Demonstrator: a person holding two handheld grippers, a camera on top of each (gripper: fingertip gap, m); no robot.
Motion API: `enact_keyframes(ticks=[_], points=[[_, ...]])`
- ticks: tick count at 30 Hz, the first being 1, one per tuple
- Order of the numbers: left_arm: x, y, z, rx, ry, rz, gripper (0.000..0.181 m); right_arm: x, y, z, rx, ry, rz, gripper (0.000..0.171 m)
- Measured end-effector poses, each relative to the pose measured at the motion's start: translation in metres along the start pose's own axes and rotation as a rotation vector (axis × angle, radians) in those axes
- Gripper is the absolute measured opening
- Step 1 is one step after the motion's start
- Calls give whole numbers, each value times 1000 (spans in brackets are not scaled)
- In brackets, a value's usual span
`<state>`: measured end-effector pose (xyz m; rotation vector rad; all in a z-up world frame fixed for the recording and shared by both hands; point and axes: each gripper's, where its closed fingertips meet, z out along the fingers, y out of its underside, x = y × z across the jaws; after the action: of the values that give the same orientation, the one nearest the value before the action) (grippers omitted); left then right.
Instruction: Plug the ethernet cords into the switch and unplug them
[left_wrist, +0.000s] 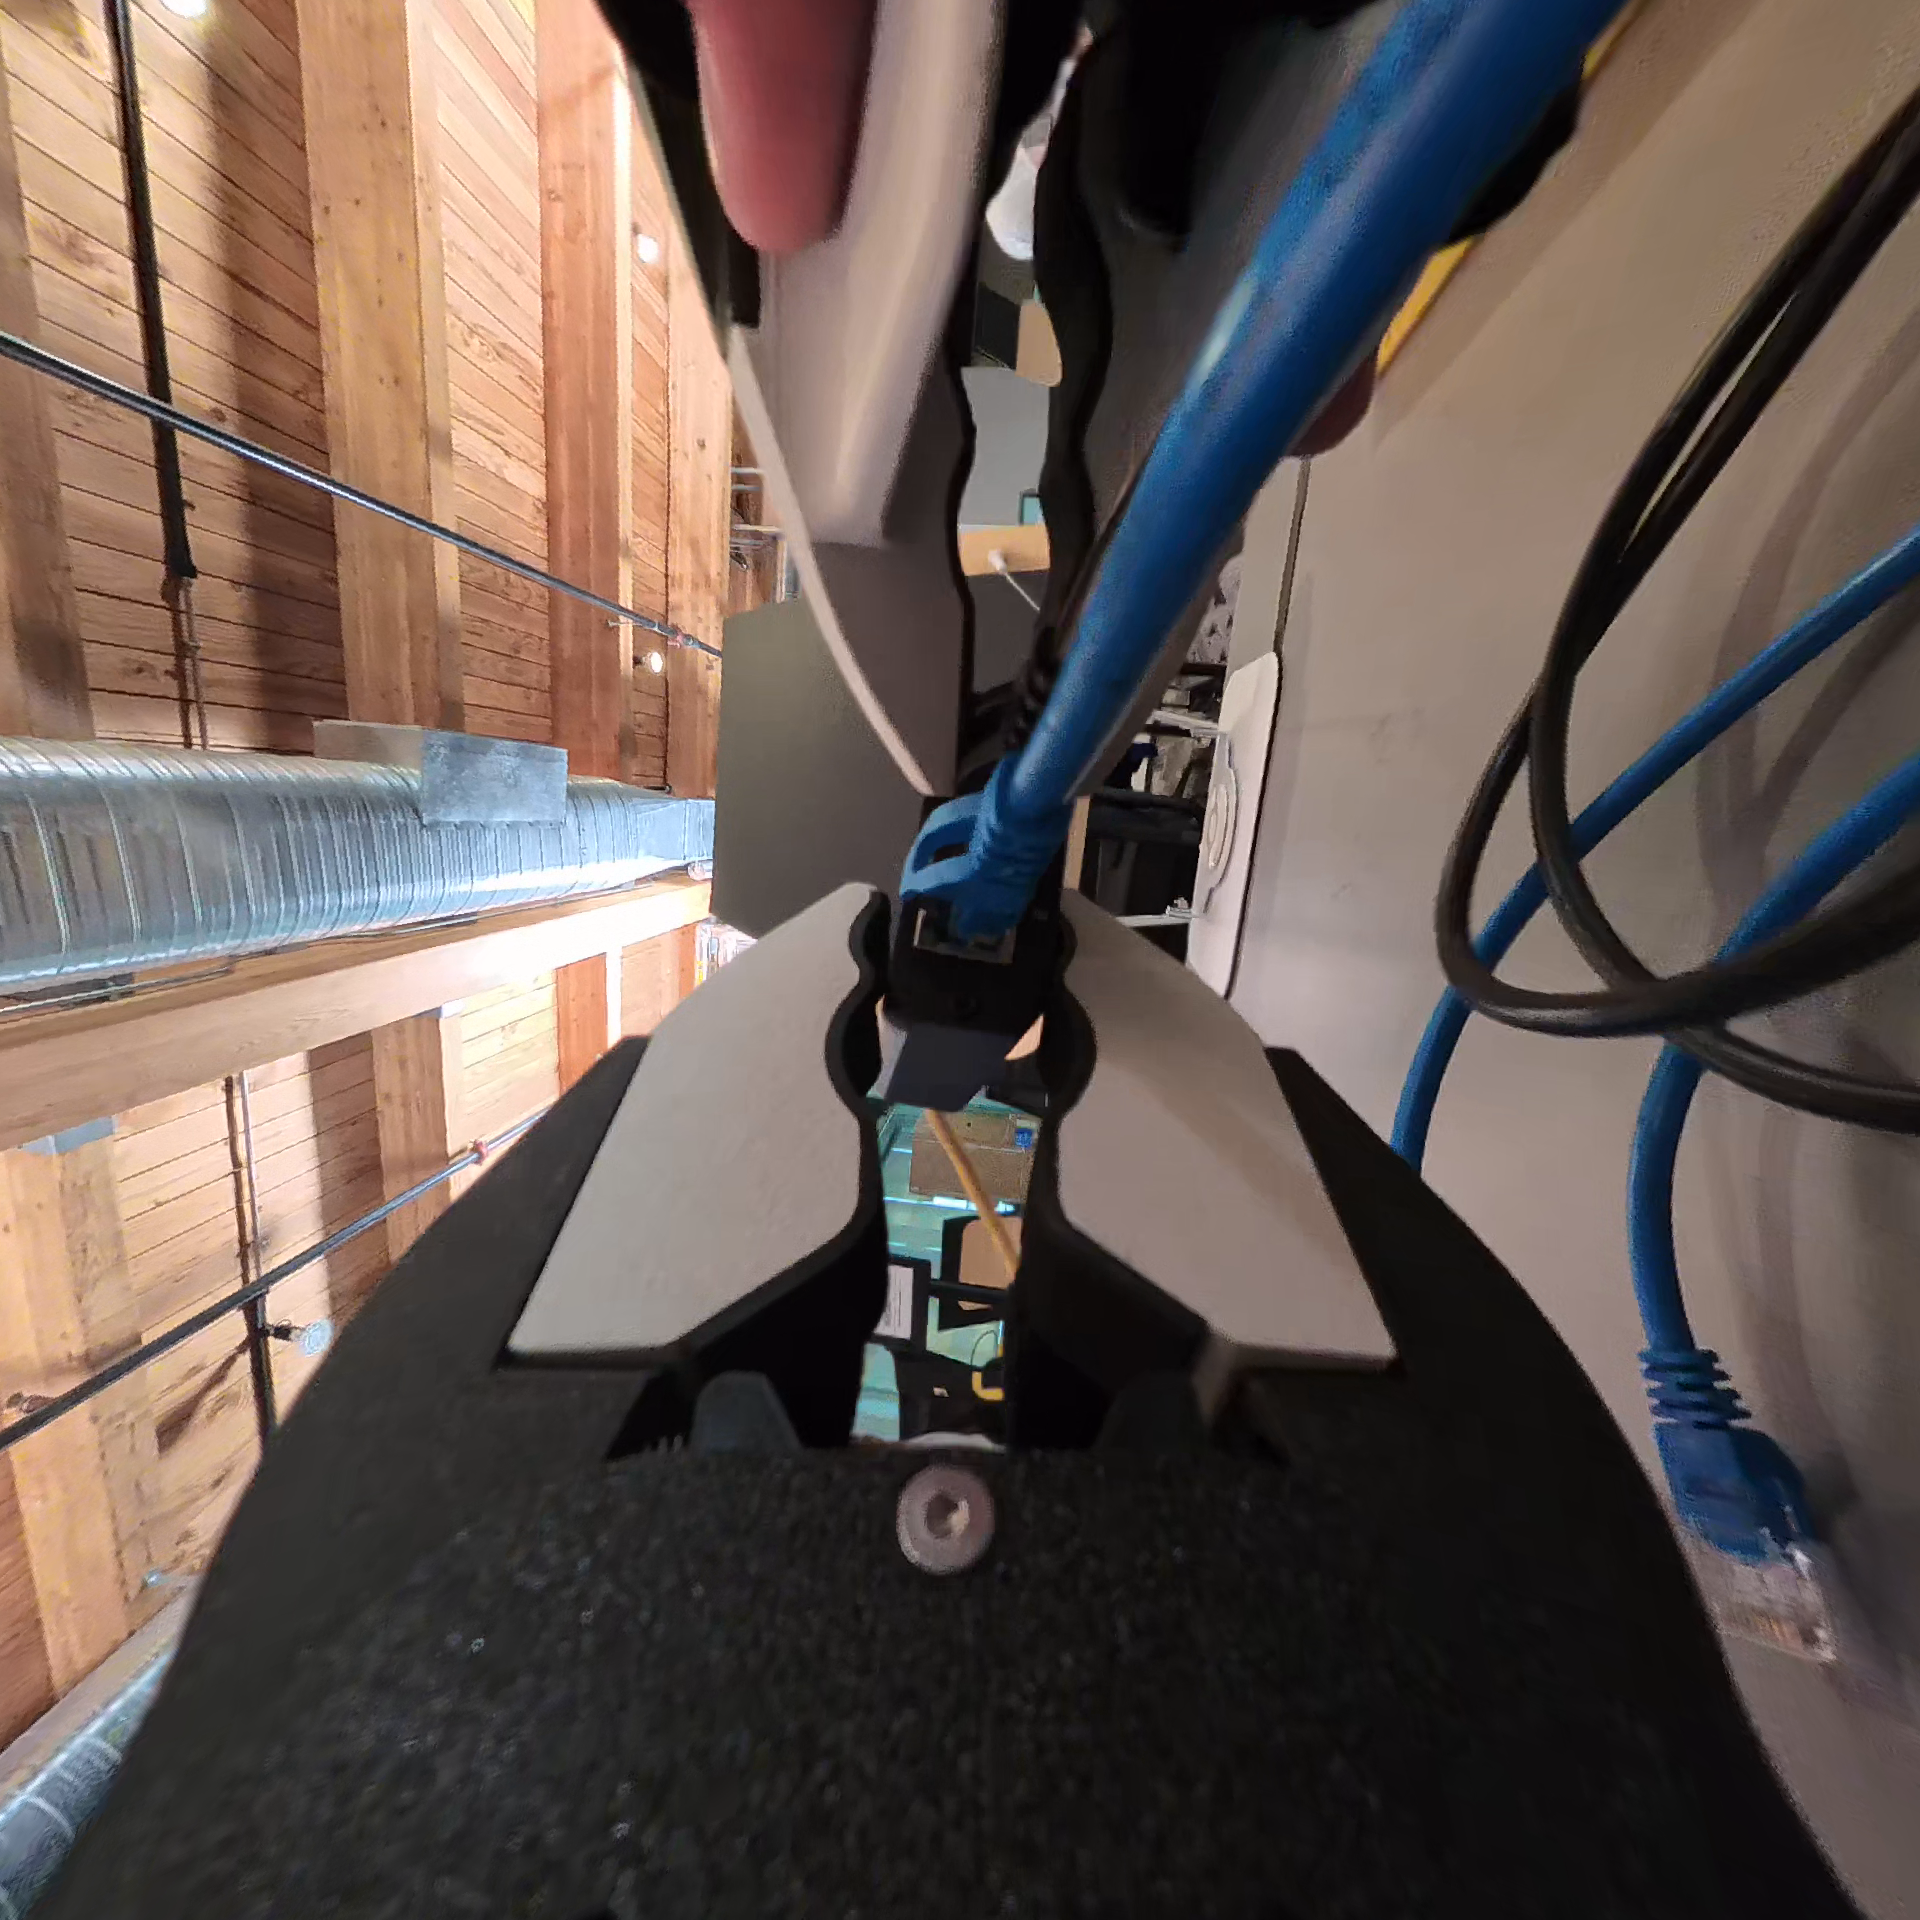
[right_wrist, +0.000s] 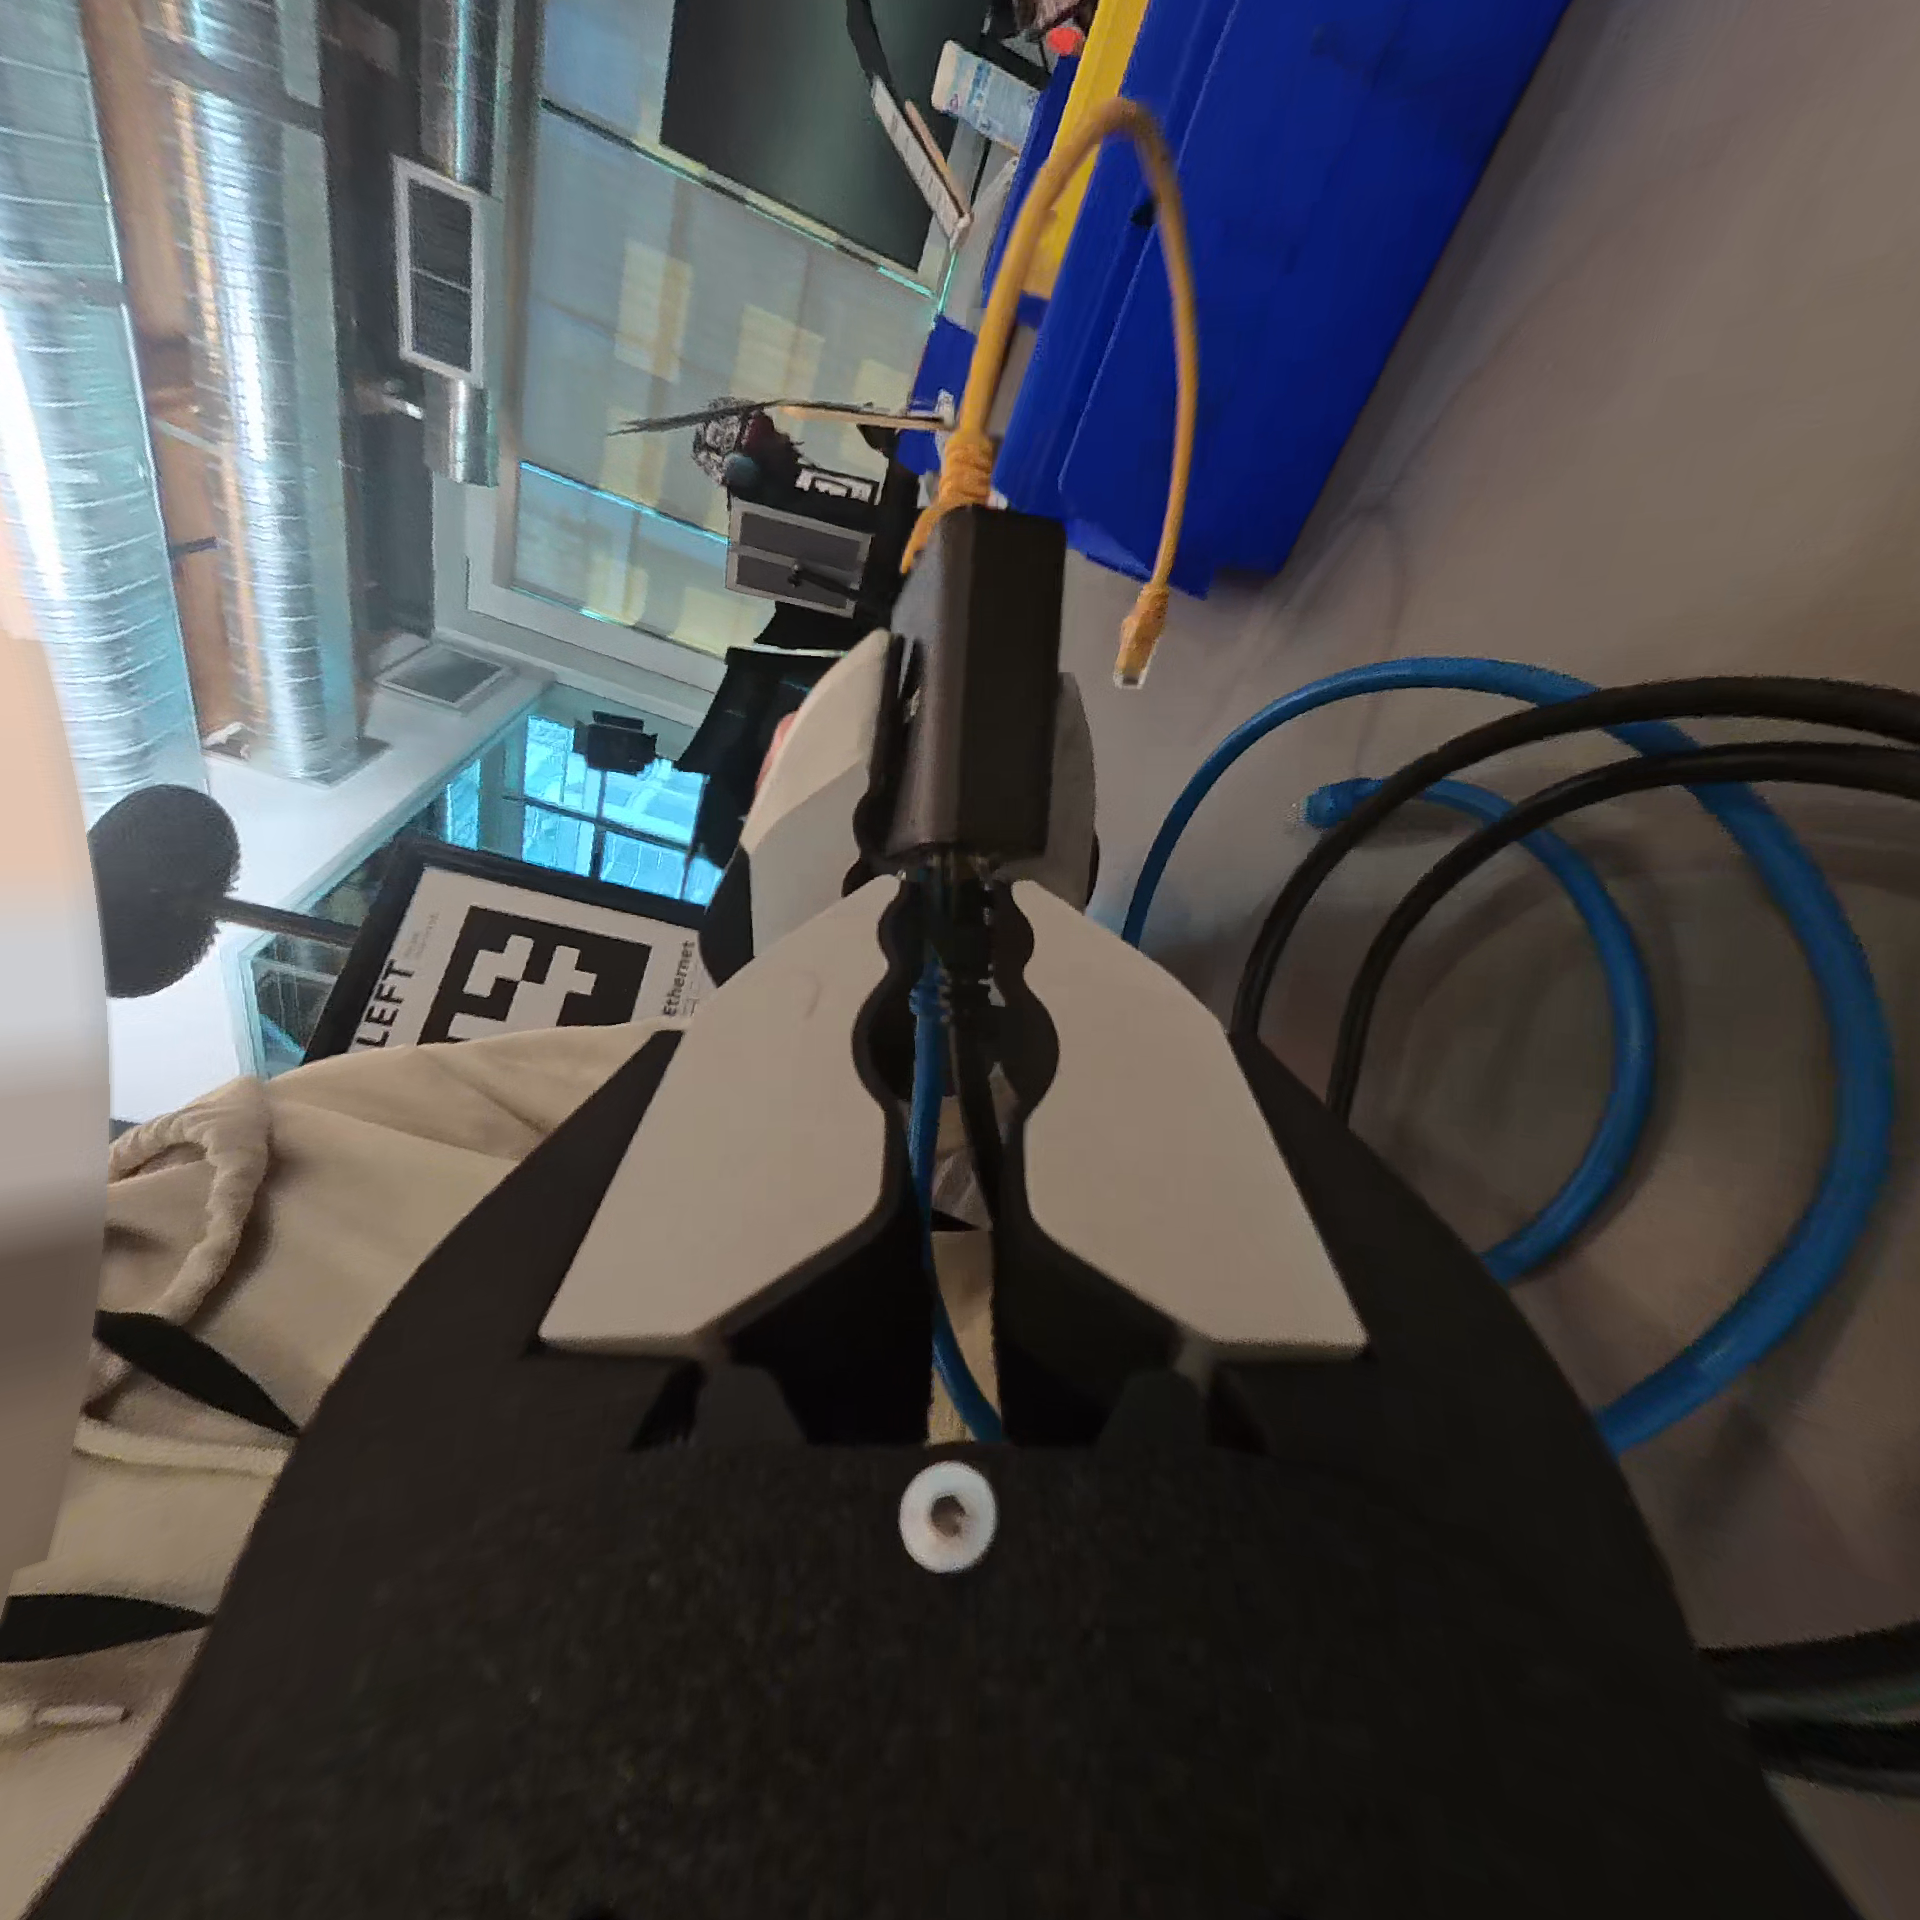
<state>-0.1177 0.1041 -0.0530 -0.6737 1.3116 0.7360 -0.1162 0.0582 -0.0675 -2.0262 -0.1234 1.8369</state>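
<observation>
Nearest the lens in the left wrist view, the left claw (left_wrist: 961, 1003) is clamped narrow on a small black switch (left_wrist: 961, 987), into whose port a blue cord (left_wrist: 1174, 499) is plugged. The right claw (right_wrist: 961, 894) faces it, closed on that blue cord just behind its plug, the switch (right_wrist: 982, 707) right past its tips. Only the right wrist view shows the yellow cord (right_wrist: 1164, 312) plugged into the switch's far end, its free plug dangling before blue bins (right_wrist: 1299, 260) whose contents cannot be seen. Only the left wrist view shows a loose blue plug (left_wrist: 1730, 1486) lying on the grey tabletop (left_wrist: 1455, 623) beside a black cable (left_wrist: 1621, 727).
</observation>
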Motion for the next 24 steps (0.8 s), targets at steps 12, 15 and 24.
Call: enact_keyframes(ticks=[12, 15, 24], points=[[29, 14, 11, -71, 178, -78, 24, 23, -17, -11, 41, 480, -528, 22], [33, 15, 12, -86, 200, -72, 24, 21, -11, -11, 10, 600, -700, 18], [32, 18, 13, -111, 217, -75, 24, 29, -8, -9, -40, 905, -895, 9]])
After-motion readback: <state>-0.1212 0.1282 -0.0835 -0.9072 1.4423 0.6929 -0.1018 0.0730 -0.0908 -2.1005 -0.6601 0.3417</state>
